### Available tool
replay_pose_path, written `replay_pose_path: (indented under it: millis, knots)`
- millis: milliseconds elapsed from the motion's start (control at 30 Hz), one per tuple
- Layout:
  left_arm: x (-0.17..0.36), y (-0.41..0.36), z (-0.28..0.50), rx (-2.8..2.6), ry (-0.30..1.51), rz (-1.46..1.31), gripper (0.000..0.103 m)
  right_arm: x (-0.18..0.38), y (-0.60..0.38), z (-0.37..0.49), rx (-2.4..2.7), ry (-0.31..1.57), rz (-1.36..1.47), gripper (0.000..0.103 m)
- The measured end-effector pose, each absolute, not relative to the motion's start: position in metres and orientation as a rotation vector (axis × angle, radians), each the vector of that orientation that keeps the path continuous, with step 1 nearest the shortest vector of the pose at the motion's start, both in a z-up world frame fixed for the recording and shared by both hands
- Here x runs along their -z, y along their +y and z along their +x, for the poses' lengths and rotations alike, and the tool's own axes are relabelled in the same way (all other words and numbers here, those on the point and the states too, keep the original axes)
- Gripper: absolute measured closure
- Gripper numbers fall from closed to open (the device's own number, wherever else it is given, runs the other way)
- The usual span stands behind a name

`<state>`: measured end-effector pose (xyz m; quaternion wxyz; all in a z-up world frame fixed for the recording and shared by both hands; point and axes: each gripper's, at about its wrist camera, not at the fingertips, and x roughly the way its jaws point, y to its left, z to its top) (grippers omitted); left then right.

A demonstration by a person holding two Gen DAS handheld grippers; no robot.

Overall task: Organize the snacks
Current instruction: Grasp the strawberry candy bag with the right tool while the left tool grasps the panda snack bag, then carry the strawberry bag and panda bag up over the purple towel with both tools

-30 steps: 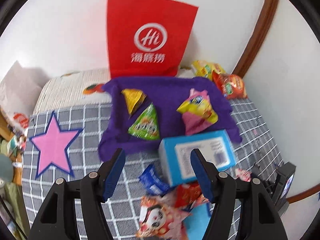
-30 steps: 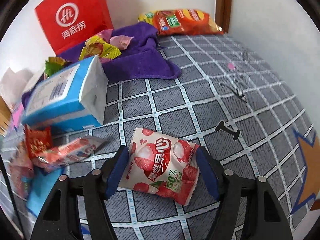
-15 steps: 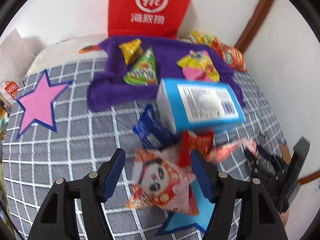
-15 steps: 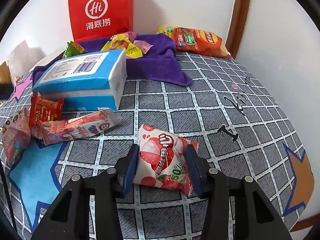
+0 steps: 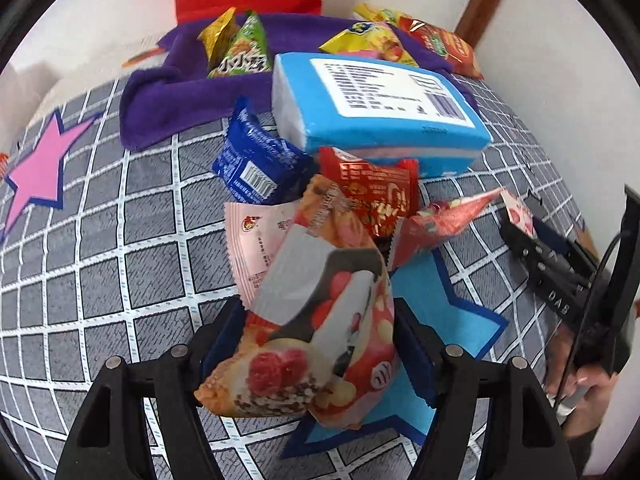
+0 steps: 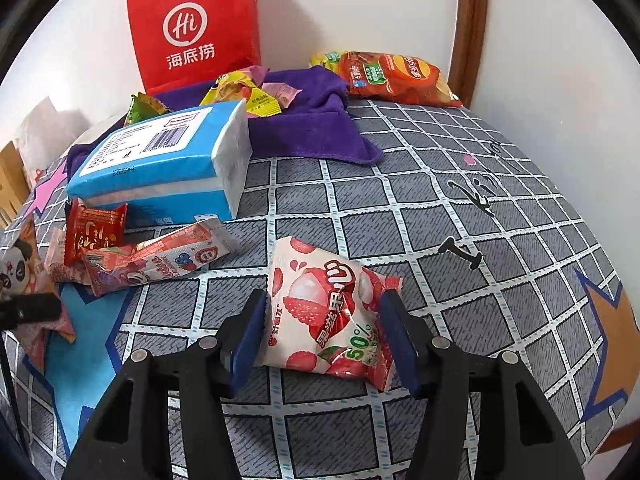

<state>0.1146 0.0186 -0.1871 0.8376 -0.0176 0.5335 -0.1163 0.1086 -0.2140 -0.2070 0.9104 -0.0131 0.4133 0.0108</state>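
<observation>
Left gripper (image 5: 318, 354) has its fingers clamped on the panda snack bag (image 5: 320, 340), bag tilted up off the grey checked surface (image 5: 120, 264), filling the space between the blue pads. Right gripper (image 6: 322, 338) has fingers closed against both sides of the lychee jelly pouch (image 6: 326, 312); pouch lies on the checked surface near the front, whether lifted can't tell.

Loose pile just behind the panda bag: pale pink packet (image 5: 256, 244) partly under it, blue wrapper (image 5: 256, 160), red packet (image 5: 372, 192), long red-pink bar wrapper (image 5: 444, 220). The red packet leans on the blue tissue pack (image 5: 376, 112), which sits at the edge of the purple towel (image 5: 160, 100).

On the towel: green triangular snack (image 5: 246, 54), yellow triangular snack (image 5: 218, 36) beside it, yellow-pink candy bag (image 5: 368, 40). Red-orange chip bag (image 6: 392, 76) lies by the wall corner, just past the towel, with a yellow-green bag (image 6: 326, 58) tucked behind it. Red Haidilao paper bag (image 6: 194, 28) stands upright against the wall behind the towel.

Surface carries a pink star (image 5: 40, 168), a blue star (image 5: 452, 320) under the pile and an orange star (image 6: 608, 332) at the right edge.
</observation>
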Motion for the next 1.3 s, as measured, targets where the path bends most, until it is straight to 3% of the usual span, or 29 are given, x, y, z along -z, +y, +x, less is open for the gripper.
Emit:
replay_pose_path:
  millis: [33, 67, 200, 567, 1300]
  knots:
    - [0.186, 0.019, 0.112, 0.255, 1.122, -0.047, 0.040, 0.207, -0.214, 0.108, -0.024, 0.850, -0.023, 0.046]
    - [0.184, 0.021, 0.111, 0.262, 1.122, -0.060, 0.052, 0.207, -0.215, 0.108, -0.023, 0.849, -0.021, 0.047]
    - [0.173, 0.030, 0.107, 0.264, 1.093, -0.087, 0.057, 0.205, -0.216, 0.106, -0.042, 0.842, -0.018, 0.051]
    - [0.133, 0.051, 0.116, 0.259, 1.013, -0.140, 0.057, 0.187, -0.224, 0.105, -0.090, 0.848, 0.022, 0.065]
    - [0.069, 0.072, 0.183, 0.211, 0.906, -0.150, 0.057, 0.073, -0.191, 0.180, -0.204, 0.710, 0.035, 0.067]
